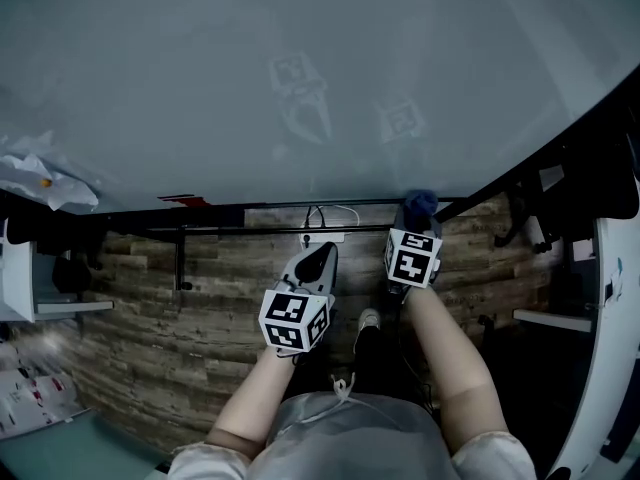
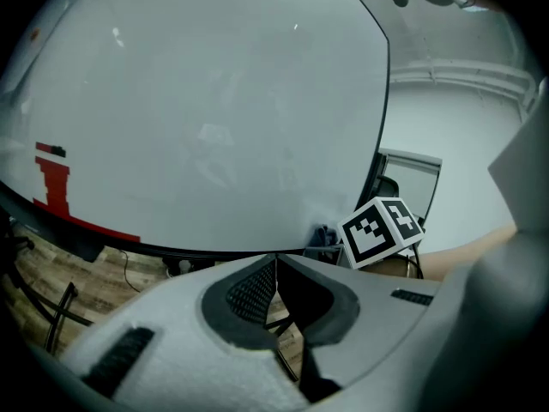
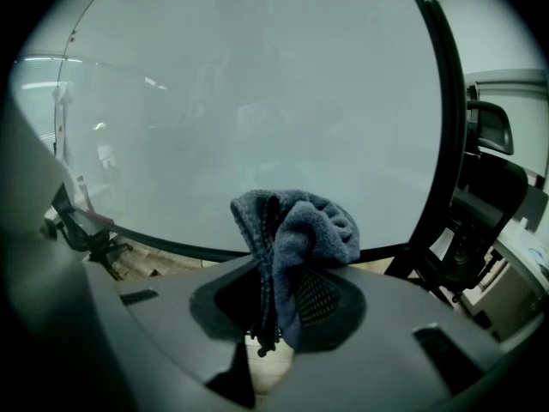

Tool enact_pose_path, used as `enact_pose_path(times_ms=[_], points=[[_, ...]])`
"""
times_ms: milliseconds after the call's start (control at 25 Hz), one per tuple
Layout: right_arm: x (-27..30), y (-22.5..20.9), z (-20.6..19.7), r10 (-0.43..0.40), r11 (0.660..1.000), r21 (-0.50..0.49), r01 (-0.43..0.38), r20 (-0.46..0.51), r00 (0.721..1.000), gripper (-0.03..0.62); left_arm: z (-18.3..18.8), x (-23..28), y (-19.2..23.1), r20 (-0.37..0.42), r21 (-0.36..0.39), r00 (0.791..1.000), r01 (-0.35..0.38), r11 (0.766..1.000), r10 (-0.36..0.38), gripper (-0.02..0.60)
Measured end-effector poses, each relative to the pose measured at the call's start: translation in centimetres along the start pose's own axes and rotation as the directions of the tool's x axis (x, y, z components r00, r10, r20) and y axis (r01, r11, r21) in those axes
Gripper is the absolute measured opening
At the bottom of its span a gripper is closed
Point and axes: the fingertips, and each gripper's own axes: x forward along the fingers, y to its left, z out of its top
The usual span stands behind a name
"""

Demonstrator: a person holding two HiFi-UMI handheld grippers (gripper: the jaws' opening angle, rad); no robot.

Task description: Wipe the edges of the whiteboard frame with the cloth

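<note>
The head view looks steeply down along the whiteboard (image 1: 320,78); both gripper views face it closely, sharing its lower frame (image 1: 260,207).

Bunched blue-grey cloth (image 3: 296,230), seemingly touching the bottom edge of the thin black whiteboard frame (image 3: 448,144)

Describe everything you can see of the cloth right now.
The cloth is a small blue-grey terry towel with a soft looped pile and a stitched hem along one fold. It is bunched and folded, clamped between the right tongs. Its wad sticks up past their tips and a loose end hangs below. In the head view it sits at the bottom edge of the whiteboard frame, near the lower right corner. Whether it presses on the frame cannot be told.
</note>
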Motion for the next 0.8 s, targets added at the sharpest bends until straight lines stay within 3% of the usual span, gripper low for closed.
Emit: enact_pose_path(times_ms=[360,800], points=[[0.7,9.0,0.5,-0.002,0.999,0.034,0.004,-0.052,0.999,0.083,1.3,-5.5,8.6,0.027,-0.035,0.997,-0.072,0.997,0.073,0.018],[0.2,20.2,1.9,0.008,0.998,0.066,-0.004,-0.065,0.998,0.083,1.7,-12.8,16.5,0.028,0.000,0.998,-0.057,0.998,0.057,0.018]])
